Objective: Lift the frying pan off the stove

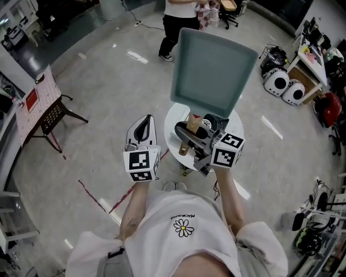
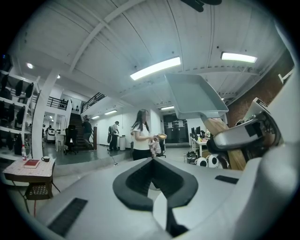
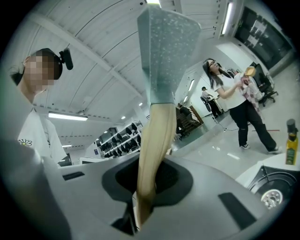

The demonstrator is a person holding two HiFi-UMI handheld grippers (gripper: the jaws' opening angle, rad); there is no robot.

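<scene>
A square grey-green frying pan (image 1: 213, 67) is held high in the air, tilted up on its wooden handle (image 1: 194, 125). My right gripper (image 1: 189, 133) is shut on that handle. The right gripper view shows the handle (image 3: 153, 150) running out from between the jaws up to the pan (image 3: 166, 47). The stove (image 3: 274, 185) lies low at that view's right edge, on the round white table (image 1: 172, 120). My left gripper (image 1: 142, 125) hangs left of the table, shut and empty. In the left gripper view the pan (image 2: 194, 96) and the right gripper (image 2: 248, 133) show at the right.
A person (image 1: 178, 16) stands on the floor beyond the table, holding something. An oil bottle (image 3: 291, 147) stands by the stove. A small table with a red patterned cloth (image 1: 40, 100) is far left. White round devices (image 1: 284, 84) and desks crowd the right side.
</scene>
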